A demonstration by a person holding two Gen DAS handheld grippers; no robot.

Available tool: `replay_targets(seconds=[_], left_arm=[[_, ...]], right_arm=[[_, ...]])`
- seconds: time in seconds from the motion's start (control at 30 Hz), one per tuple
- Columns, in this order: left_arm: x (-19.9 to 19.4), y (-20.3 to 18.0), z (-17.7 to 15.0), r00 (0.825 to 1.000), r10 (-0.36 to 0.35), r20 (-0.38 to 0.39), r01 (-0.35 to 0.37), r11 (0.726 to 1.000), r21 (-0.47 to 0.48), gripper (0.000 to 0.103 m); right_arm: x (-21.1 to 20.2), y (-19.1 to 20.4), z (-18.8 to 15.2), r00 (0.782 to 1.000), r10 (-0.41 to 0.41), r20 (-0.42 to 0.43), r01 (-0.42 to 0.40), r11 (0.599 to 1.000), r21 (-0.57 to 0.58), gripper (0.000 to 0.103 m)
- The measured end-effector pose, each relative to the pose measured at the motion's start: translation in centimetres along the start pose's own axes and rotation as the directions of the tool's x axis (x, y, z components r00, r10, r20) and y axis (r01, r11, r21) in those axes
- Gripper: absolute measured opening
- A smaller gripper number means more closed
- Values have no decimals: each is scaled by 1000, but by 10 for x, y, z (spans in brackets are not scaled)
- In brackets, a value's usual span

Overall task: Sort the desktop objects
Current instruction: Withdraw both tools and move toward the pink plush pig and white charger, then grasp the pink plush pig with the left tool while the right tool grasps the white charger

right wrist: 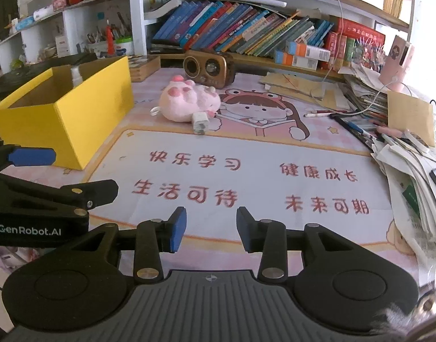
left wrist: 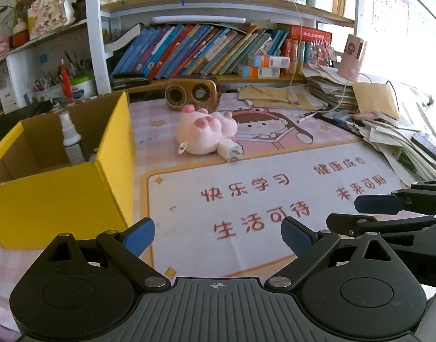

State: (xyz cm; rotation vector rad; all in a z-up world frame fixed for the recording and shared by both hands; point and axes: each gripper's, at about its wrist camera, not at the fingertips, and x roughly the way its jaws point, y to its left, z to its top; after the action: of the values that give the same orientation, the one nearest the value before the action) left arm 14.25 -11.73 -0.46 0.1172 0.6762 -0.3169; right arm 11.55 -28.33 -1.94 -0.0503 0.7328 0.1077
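Hovering side by side over the printed desk mat (right wrist: pixel 246 148), both grippers point down at it with nothing between their blue pads. The left gripper (left wrist: pixel 218 235) has its jaws spread wide and empty; the right gripper (right wrist: pixel 211 229) is narrower but released as well, gripping nothing. Ahead of both and slightly to the left lies a pink plush toy (left wrist: pixel 202 132), with a white charger plug (left wrist: pixel 228 148) touching its near side — prongs toward the grippers. Left of the left gripper stands an open yellow cardboard box (left wrist: pixel 61 196), and a white spray bottle (left wrist: pixel 71 136) stands upright inside it; something dark beside the bottle may be a second item, too hidden to tell. Beyond the plush sits a brown retro speaker (right wrist: pixel 208 67). To the right of the right gripper, loose papers (right wrist: pixel 411 176) are heaped along the mat's edge.
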Motion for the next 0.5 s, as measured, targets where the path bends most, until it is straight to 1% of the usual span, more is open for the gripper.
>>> replay_targets(seconds=[0.27,0.5], left_arm=[[27,-11,21,999,41,-12,-42,999,-34,97],[46,-18,36,994,102,-30,-104,992,-71,97]], right_arm=[[27,-29,25,999,39,-10,-40,999,-28,37],[50,-49,44,995,96,-17,-97,993,-63,38]])
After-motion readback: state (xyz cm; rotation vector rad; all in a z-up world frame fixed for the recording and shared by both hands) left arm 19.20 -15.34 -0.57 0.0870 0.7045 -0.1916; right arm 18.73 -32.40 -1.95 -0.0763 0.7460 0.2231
